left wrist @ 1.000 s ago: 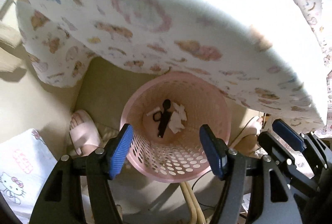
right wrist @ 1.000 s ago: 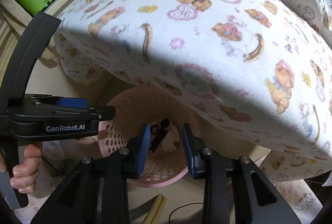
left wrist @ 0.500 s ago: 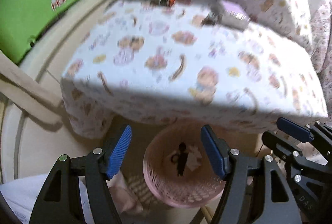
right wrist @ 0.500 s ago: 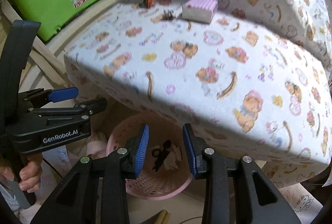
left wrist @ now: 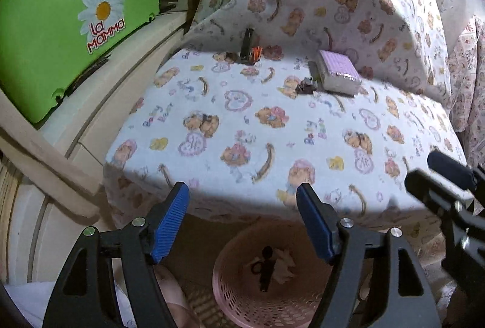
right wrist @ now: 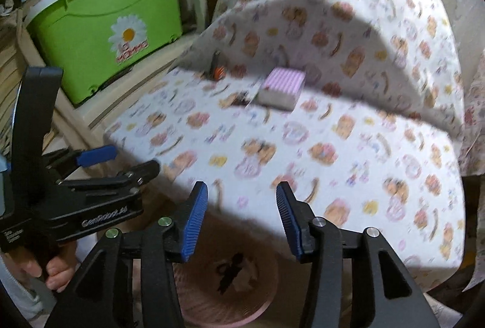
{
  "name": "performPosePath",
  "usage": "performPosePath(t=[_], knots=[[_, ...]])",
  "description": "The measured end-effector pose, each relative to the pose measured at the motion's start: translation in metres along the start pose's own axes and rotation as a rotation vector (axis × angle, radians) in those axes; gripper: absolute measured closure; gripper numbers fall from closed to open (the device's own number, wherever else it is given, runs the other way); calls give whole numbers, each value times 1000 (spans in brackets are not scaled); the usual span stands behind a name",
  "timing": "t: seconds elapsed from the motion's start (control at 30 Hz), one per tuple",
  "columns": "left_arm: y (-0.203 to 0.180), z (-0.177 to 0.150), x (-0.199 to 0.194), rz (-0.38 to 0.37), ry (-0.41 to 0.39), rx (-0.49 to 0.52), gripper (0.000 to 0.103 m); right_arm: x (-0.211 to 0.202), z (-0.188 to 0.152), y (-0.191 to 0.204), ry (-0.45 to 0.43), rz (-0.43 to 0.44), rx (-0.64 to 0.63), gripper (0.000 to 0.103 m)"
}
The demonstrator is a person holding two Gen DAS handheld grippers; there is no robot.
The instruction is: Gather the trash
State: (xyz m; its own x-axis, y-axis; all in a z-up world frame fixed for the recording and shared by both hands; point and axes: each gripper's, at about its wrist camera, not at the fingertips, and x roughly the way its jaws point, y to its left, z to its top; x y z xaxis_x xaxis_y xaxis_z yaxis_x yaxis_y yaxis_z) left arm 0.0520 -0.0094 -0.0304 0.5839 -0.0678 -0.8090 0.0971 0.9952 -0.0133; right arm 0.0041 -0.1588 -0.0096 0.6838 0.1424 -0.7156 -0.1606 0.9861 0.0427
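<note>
left gripper [left wrist: 242, 221]: jaws opening, empty | right gripper [right wrist: 241, 220]: jaws opening, empty

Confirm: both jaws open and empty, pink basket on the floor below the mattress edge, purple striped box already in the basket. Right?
Not quite. The purple striped box sits on the mattress, not in the pink basket, as the left wrist view shows. The rest holds: the left gripper and right gripper are open and empty.

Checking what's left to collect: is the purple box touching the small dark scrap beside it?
Cannot tell. In the left wrist view the scrap lies right at the purple box's corner, with no clear gap.
</note>
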Motion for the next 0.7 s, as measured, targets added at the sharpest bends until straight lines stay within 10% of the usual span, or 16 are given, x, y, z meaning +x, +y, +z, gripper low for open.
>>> performPosePath(t=[0.7], knots=[[5, 77, 29, -36, -2, 65, 26, 37, 57, -41, -42, -66, 55, 38]])
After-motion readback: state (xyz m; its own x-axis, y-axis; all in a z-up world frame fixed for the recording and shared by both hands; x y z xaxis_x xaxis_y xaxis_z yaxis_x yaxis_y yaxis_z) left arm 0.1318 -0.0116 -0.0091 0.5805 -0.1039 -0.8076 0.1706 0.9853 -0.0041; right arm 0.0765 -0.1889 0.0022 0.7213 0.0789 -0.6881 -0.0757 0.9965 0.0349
